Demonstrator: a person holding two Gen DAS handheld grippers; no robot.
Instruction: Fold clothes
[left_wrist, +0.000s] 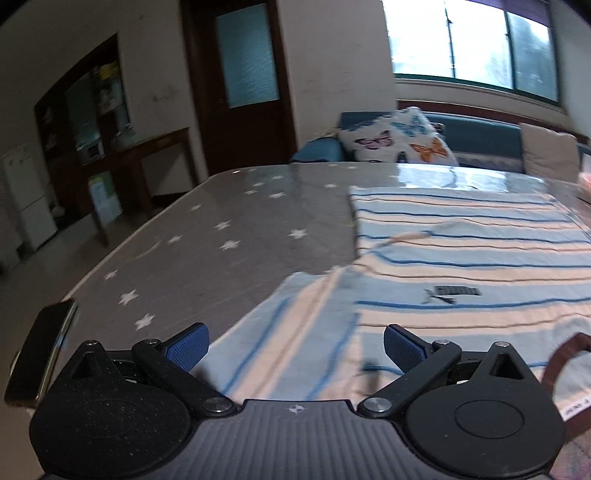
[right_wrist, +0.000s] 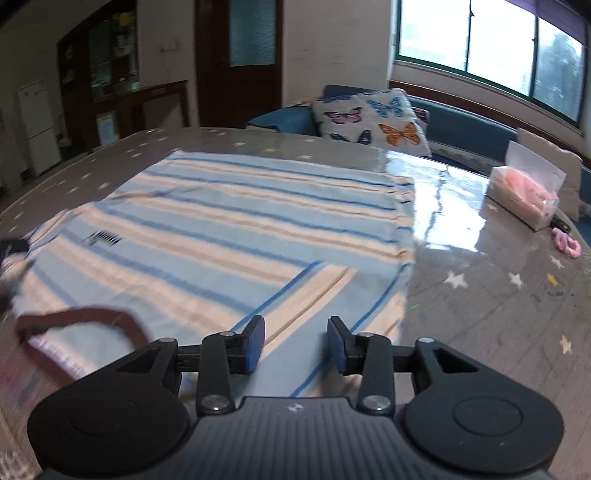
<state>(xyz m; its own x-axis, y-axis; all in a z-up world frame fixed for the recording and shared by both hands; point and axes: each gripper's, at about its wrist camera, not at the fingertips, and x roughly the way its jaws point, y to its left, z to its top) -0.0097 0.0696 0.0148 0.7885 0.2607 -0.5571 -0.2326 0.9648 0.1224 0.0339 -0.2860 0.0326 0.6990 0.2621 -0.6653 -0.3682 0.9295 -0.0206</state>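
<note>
A blue, white and peach striped T-shirt (left_wrist: 461, 258) lies flat on the grey star-print table (left_wrist: 207, 251), with a dark red collar (left_wrist: 569, 347) at the near edge and a small dark logo on the chest. My left gripper (left_wrist: 293, 345) is open wide and empty, just above the shirt's left sleeve (left_wrist: 295, 325). In the right wrist view the shirt (right_wrist: 229, 236) spreads across the table (right_wrist: 480, 295). My right gripper (right_wrist: 296, 343) is open and empty above the shirt's right sleeve (right_wrist: 332, 302). The collar (right_wrist: 92, 317) shows at the left.
A dark phone (left_wrist: 40, 350) stands at the table's near left edge. A tissue pack (right_wrist: 524, 192) and a pink hair tie (right_wrist: 567, 243) lie at the table's right. Behind the table is a blue sofa (right_wrist: 461, 118) with a butterfly cushion (right_wrist: 373, 122).
</note>
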